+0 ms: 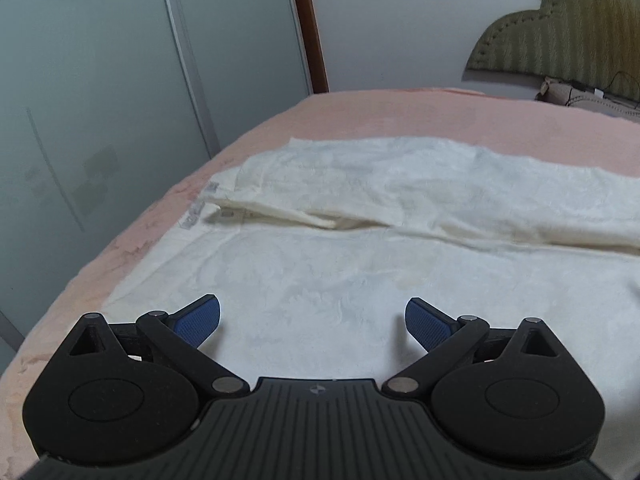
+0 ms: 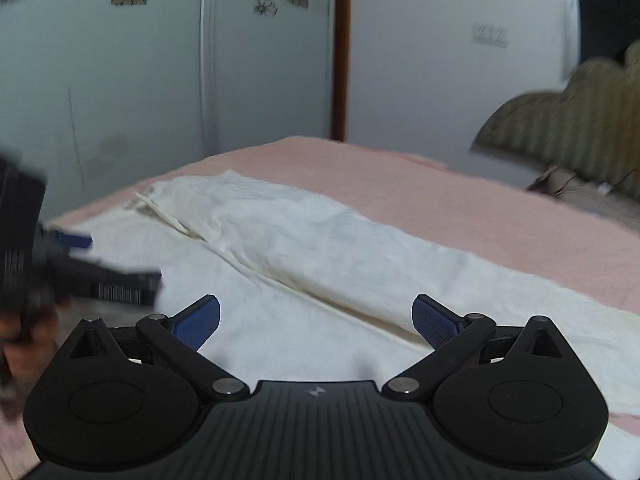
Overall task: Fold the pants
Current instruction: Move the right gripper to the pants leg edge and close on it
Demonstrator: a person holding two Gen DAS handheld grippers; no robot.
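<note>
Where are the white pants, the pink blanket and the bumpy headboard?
white pants [image 1: 360, 280], left wrist view, on the near flat leg.
pink blanket [image 1: 400, 116], left wrist view, on the bare part beyond the pants.
headboard [image 1: 560, 40], left wrist view, on its padded striped front.

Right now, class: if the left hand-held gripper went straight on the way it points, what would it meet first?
Probably the white pants spread on the pink bed. The left hand-held gripper is open, angled low over them; depth is uncertain.
</note>
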